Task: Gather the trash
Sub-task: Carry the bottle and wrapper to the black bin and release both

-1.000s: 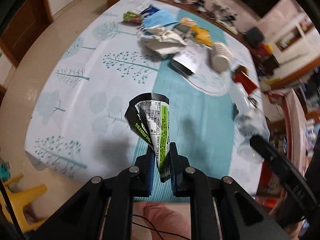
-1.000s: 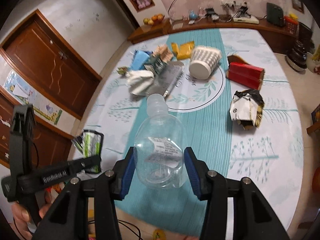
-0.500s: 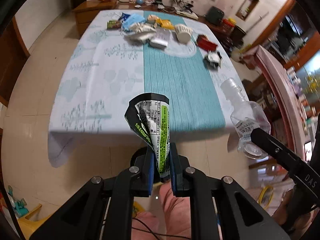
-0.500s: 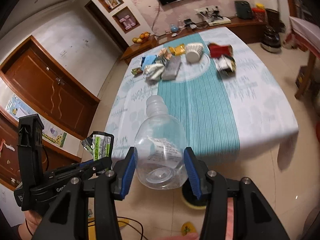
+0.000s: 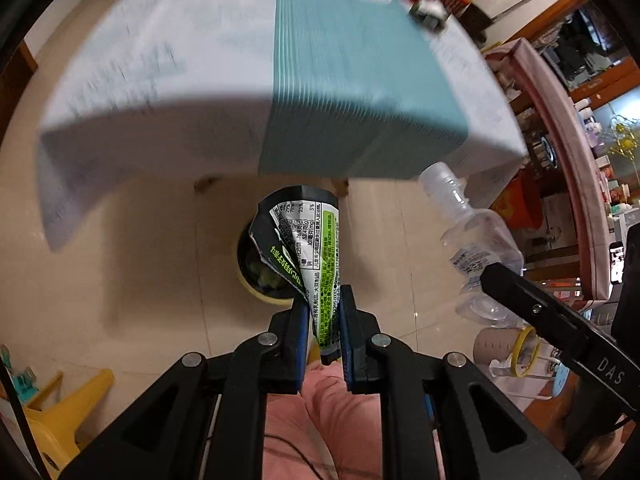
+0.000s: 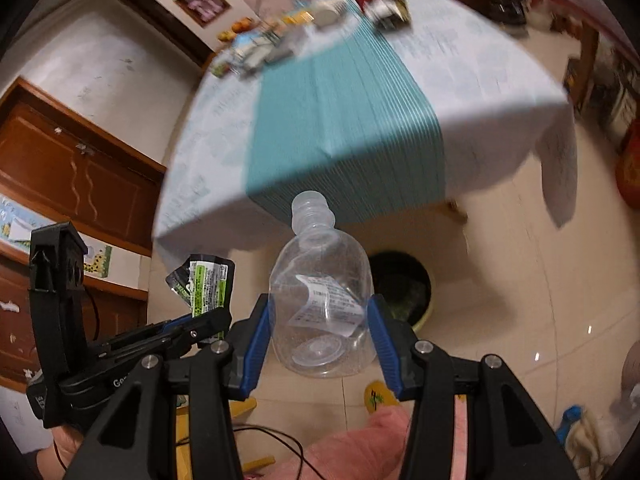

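My left gripper (image 5: 323, 308) is shut on a black, white and green snack wrapper (image 5: 306, 248), held above a round yellow-rimmed trash bin (image 5: 250, 276) on the floor. The wrapper also shows in the right wrist view (image 6: 206, 286). My right gripper (image 6: 320, 320) is shut on a clear empty plastic bottle (image 6: 322, 304), neck pointing away, just left of the bin (image 6: 412, 292). The bottle also shows in the left wrist view (image 5: 476, 240).
The table with a white and teal cloth (image 5: 248, 60) stands beyond the bin, with several pieces of trash (image 6: 280, 40) at its far end. A yellow stool (image 5: 60, 412) is at lower left. Brown cabinets (image 6: 80, 184) stand to the left.
Both grippers have pulled back from the table and tilted down toward the floor. The bin is now right under the wrapper and the bottle. Both grips are unchanged.
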The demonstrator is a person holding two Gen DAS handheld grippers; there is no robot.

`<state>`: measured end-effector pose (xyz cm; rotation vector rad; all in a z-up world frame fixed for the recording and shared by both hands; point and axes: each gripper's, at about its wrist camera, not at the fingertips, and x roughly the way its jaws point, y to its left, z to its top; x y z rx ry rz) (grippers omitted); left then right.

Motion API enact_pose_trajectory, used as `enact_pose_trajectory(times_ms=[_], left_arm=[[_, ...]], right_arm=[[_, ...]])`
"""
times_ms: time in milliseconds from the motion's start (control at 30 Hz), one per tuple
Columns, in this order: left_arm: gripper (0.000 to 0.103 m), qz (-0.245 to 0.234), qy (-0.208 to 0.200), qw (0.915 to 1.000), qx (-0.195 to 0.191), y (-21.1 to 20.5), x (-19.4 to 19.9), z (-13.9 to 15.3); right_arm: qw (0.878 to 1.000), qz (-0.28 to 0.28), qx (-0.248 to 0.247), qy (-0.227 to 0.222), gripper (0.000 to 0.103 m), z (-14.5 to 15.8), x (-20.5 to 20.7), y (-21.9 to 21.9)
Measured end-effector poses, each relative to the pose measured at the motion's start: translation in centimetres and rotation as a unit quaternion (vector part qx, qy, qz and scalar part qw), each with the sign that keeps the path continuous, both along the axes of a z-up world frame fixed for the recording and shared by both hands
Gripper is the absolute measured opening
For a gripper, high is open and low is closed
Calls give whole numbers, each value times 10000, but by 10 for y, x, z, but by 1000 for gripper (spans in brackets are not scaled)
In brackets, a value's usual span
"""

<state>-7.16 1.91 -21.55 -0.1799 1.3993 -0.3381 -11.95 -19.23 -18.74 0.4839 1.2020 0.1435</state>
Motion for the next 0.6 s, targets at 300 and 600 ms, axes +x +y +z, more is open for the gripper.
enact_pose_trajectory(times_ms=[300,600], left_arm=[[17,141,148,9994,265,-14,30,-154],[72,327,21,9973,652,-13,54,-237]], right_arm=[[9981,-32,43,617,49,-170,34,-1],[9964,-399,140,741,54,-283,66,3]])
